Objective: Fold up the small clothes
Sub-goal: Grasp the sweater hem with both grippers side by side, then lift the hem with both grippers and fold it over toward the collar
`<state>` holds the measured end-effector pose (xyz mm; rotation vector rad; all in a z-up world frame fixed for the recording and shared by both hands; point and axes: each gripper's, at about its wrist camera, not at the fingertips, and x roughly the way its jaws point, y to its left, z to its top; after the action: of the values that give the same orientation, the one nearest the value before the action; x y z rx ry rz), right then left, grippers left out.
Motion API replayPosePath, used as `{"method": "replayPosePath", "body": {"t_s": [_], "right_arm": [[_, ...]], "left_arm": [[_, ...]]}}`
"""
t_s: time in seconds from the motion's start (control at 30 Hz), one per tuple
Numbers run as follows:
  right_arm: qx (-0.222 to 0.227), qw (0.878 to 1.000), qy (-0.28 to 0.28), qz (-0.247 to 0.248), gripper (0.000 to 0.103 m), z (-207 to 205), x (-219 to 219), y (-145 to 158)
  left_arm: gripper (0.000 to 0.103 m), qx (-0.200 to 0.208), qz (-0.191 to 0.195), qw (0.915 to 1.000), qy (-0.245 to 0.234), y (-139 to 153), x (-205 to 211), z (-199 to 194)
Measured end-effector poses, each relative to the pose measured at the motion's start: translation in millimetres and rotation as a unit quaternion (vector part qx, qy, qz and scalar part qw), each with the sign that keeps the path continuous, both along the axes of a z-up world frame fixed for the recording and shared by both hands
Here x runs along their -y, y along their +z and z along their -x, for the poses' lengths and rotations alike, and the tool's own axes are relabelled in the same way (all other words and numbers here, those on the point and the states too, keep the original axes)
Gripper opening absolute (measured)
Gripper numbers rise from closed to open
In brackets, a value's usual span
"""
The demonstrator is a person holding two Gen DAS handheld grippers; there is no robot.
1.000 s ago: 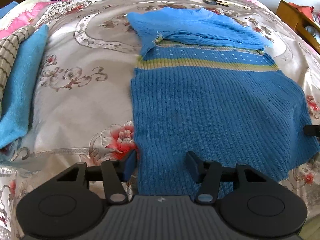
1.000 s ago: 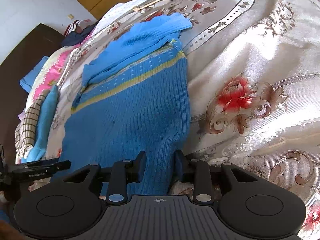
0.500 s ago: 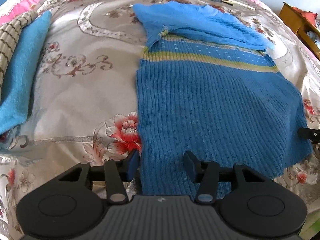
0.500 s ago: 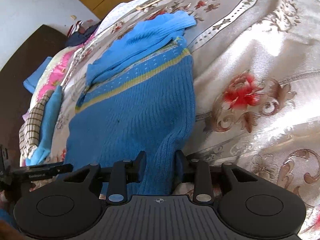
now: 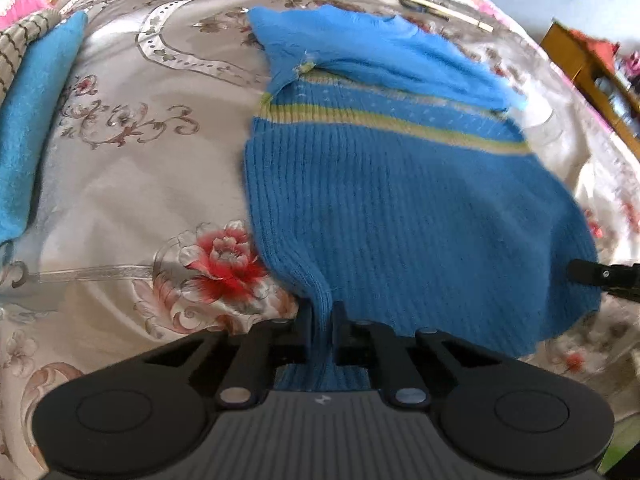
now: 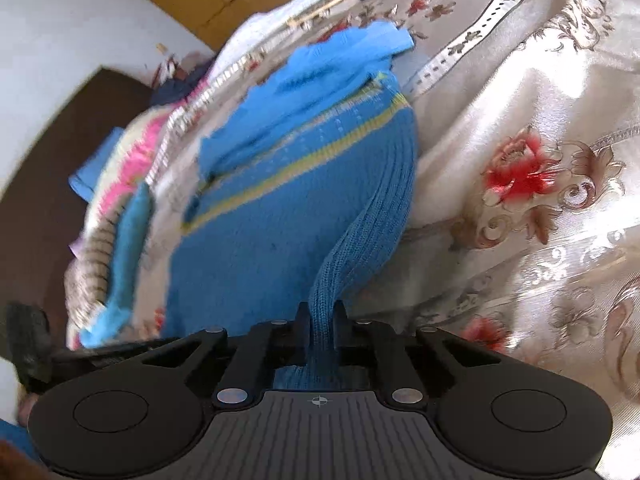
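Left hand-held gripper (image 5: 321, 330): jaws clamped on the near hem of the blue sweater (image 5: 400, 208), at its left corner; knit bunches into a ridge between the pads. Right hand-held gripper (image 6: 321, 330): jaws closing, pads already pinching the hem at the opposite, right corner, a rope of ribbed knit rising out of the gap.

Judgement: both bottom corners are taken so the hem can be carried as one straight edge toward the collar, a bottom-to-top fold. Gripping corners rather than mid-hem should keep the panel from sagging in the middle.

Sweater position: lies flat on the bed (image 5: 132, 184), on the floral satin cover, hem toward the grippers, yellow-green stripe (image 5: 380, 120) across the chest, sleeves folded in over the upper part.

Pose: both grippers angled downward into the bed surface, the left more steeply; each shows at the edge of the other's view, so they sit at roughly the same level. Folded blue cloth (image 5: 32, 128) well to the left, clear of the fold path.
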<state>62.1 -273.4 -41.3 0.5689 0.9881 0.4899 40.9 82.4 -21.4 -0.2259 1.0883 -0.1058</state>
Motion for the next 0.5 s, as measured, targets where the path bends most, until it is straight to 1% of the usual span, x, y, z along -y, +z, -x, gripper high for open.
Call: {"method": "replayPosePath", "body": {"t_s": [0.07,0.17,0.27,0.4,0.5], "right_arm": [[0.008,1.000,-0.013,-0.026,0.010,2,4,6],[0.032,0.997,-0.029,-0.065,0.010,3,7,21],[0.059,0.994,-0.036,-0.079,0.010,-5,5,39],[0.098,0.990,-0.043,-0.096,0.010,-26,-3,62],[0.127,0.986,-0.055,-0.099,0.009,-48,-12,75]], "left_arm": [[0.019,0.016,0.033,0.9993,0.002,7,-4,0],[0.019,0.042,0.070,0.9967,0.002,22,-6,-4],[0.019,0.066,0.089,0.9938,0.001,35,-7,-14],[0.019,0.111,0.123,0.9862,0.007,53,-14,-39],[0.019,0.143,0.130,0.9810,0.014,64,-18,-58]]}}
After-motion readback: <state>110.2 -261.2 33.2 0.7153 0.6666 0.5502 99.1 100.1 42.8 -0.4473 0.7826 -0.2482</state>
